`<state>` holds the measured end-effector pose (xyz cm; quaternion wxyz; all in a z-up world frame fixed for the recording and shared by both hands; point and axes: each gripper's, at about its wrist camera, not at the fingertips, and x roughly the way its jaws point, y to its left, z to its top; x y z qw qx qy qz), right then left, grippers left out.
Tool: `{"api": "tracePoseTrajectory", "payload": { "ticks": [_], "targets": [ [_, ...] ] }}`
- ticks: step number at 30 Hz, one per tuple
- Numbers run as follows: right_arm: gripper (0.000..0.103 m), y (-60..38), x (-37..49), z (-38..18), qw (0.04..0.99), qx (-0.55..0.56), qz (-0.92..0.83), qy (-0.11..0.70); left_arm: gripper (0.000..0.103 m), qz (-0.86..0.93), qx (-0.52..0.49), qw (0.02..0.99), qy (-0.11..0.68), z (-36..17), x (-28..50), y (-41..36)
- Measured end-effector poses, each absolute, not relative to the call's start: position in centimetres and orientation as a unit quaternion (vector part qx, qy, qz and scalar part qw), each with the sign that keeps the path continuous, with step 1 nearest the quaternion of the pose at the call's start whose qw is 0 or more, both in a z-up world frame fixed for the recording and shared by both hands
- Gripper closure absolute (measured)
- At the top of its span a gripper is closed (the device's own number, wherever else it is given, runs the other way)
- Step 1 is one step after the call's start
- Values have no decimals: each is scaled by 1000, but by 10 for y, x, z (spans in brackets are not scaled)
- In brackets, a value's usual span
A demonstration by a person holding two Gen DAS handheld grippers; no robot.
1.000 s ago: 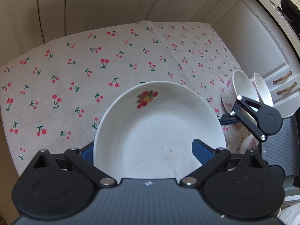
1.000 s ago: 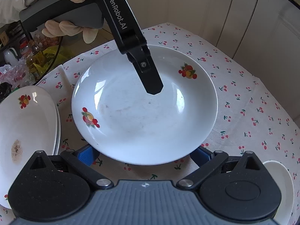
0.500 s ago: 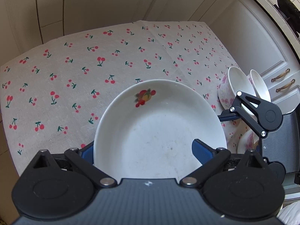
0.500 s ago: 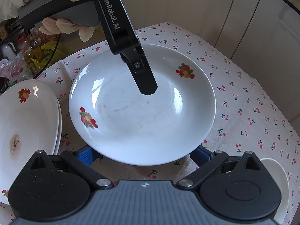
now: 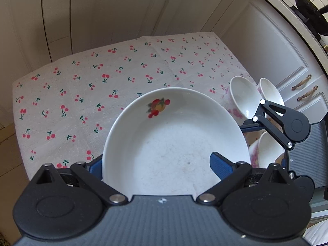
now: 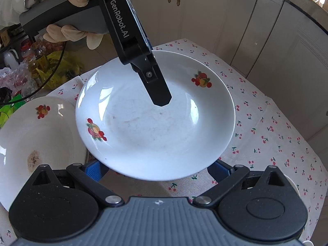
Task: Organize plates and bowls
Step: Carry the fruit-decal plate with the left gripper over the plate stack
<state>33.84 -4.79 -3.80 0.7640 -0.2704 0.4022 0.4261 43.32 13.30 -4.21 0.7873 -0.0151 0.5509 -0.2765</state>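
The plate [image 6: 155,123] is clamped at opposite rims by the left tongs [image 5: 162,164] and right tongs [image 6: 155,170] and held above the surface [image 5: 82,94]. Next, alignment over the stack [image 6: 30,143] at the left edge is required.

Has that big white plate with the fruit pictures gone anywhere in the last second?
Yes. The plate has been lifted: in the right wrist view more cherry tablecloth shows beyond its far rim, and the stacked plates look smaller.
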Motion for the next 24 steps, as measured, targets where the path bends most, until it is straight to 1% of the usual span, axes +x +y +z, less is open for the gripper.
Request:
{"api": "tracePoseTrajectory", "payload": {
  "ticks": [10, 24],
  "targets": [
    [1, -57, 303, -16, 774, -264, 423, 391, 4, -274, -17, 799, 535, -14, 384, 127],
    [1, -55, 240, -18, 765, -259, 438, 395, 4, -257, -40, 805, 533, -15, 301, 125]
  ]
}}
